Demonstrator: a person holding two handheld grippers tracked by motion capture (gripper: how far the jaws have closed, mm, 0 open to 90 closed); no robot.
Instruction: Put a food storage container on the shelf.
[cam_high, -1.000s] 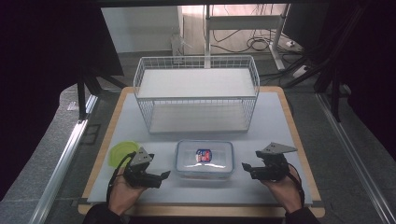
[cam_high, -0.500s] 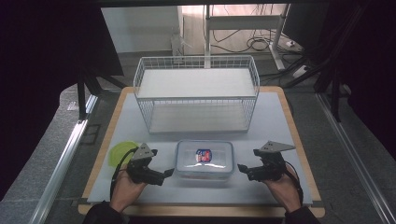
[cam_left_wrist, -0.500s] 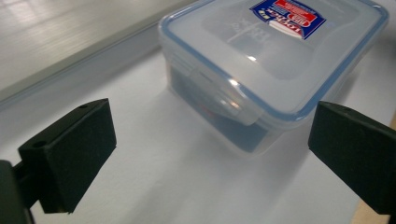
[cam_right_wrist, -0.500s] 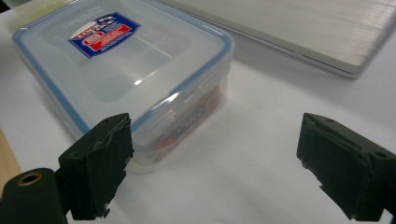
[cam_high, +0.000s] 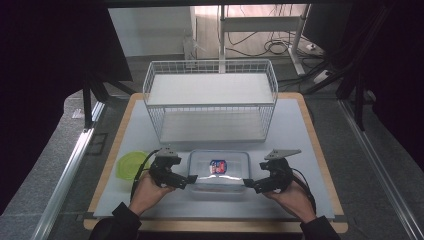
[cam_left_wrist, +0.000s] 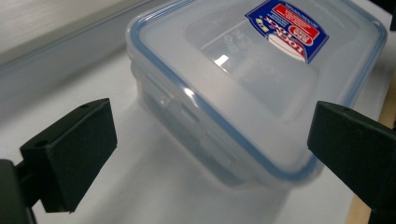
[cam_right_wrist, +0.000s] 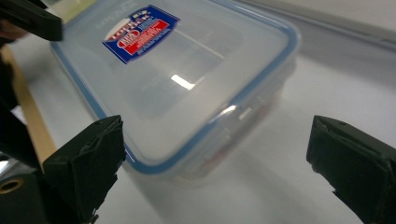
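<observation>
- The clear lidded container (cam_high: 219, 172) is being left lying on the white table (cam_high: 300, 130), in front of the wire basket (cam_high: 210, 100)
- The left gripper (cam_high: 189, 180) is being held at its left end, jaws apart; nothing is being gripped
- The right gripper (cam_high: 248, 184) is being held at its right end; its jaws have just been opening, with nothing clamped

Free room and obstacles. The box (cam_high: 218, 170) lies near the table's (cam_high: 300, 130) front edge, with the left gripper (cam_high: 186, 181) and right gripper (cam_high: 248, 184) close at its two ends, jaws wide and nothing between them. Behind the box, the wire rack (cam_high: 210, 100) blocks passage rearward. A green lid (cam_high: 129, 164) lies left of the left gripper. Bare table lies open at the right.
</observation>
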